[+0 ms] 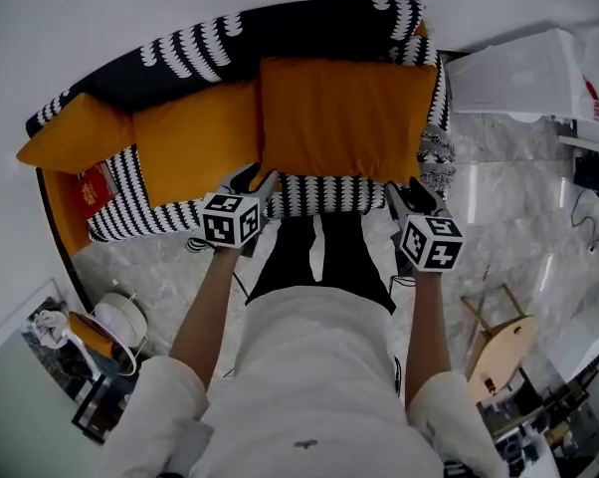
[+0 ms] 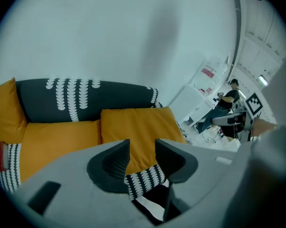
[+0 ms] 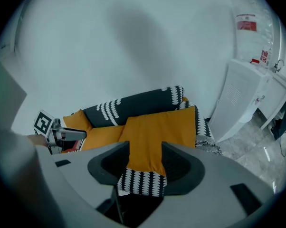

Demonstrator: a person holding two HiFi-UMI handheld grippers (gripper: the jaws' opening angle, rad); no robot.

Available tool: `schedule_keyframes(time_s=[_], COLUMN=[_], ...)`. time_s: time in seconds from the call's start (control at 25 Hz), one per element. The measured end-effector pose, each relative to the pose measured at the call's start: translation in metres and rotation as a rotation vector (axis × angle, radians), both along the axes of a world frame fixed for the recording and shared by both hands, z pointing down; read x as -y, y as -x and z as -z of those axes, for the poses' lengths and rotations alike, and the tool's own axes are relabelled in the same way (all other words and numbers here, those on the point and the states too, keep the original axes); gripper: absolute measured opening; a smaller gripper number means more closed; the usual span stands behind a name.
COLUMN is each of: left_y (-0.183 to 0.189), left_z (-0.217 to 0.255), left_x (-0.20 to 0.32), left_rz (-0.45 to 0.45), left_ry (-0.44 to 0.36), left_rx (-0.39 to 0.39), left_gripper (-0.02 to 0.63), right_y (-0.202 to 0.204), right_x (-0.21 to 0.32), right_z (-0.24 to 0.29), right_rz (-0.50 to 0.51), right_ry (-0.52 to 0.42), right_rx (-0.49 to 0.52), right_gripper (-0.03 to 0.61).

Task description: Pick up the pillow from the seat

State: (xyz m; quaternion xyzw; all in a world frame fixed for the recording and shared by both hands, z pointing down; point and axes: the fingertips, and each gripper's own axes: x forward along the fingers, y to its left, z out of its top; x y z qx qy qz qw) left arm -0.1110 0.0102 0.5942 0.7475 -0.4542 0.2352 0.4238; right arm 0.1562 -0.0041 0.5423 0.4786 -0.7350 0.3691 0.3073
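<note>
An orange pillow (image 1: 344,118) lies flat on the right end of a black-and-white patterned sofa (image 1: 280,33), its near edge at the seat's front. My left gripper (image 1: 260,183) hovers just in front of the pillow's near left corner, and my right gripper (image 1: 411,193) just in front of its near right corner. In the left gripper view the pillow (image 2: 138,127) shows beyond the left gripper (image 2: 143,148), whose jaws stand apart with nothing between them. The right gripper view frames the pillow (image 3: 157,132) in the gap of the right gripper (image 3: 145,151), also open and untouching.
An orange seat cushion (image 1: 195,147) and a second orange pillow (image 1: 76,132) lie to the left, with a red item (image 1: 93,192) near the sofa's left arm. A white cabinet (image 1: 518,73) stands right of the sofa. A wooden stool (image 1: 499,337) and a fan (image 1: 120,322) stand on the marble floor.
</note>
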Motion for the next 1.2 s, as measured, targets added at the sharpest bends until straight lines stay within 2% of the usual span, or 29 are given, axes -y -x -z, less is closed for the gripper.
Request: schedule_keyframes(time_s=[0.24,0.44,0.8,0.96,1.2], left_y=[-0.016,-0.008,-0.001,-0.003,-0.003], left_z=[-0.051,-0.094,-0.172,-0.203,-0.238], left_x=[0.022,0.038,0.054,0.056,0.064], left_rz=[0.054,0.125,0.162,0.143,0.145], left_ry=[0.118,0.193,0.305,0.354,0.405], left_rx=[-0.083,-0.096,-0.044,-0.017,0.006], left_gripper=[0.273,0.338,0.422,0.456,0.476], right_y=[-0.026,-0.036,-0.061,-0.068,-0.075], right_x=[0.043,0.072,0.129,0.149,0.173], right_z=[-0.041,-0.071,-0.119,-0.139,-0.170], right_rz=[0.021,0.068,0.063,0.065,0.074], right_ry=[0.063,0.098,0.097,0.108,0.146], right_rx=[-0.002,-0.015,-0.070,-0.090,-0.106], right_gripper=[0.250,0.297,0.393,0.419,0.449])
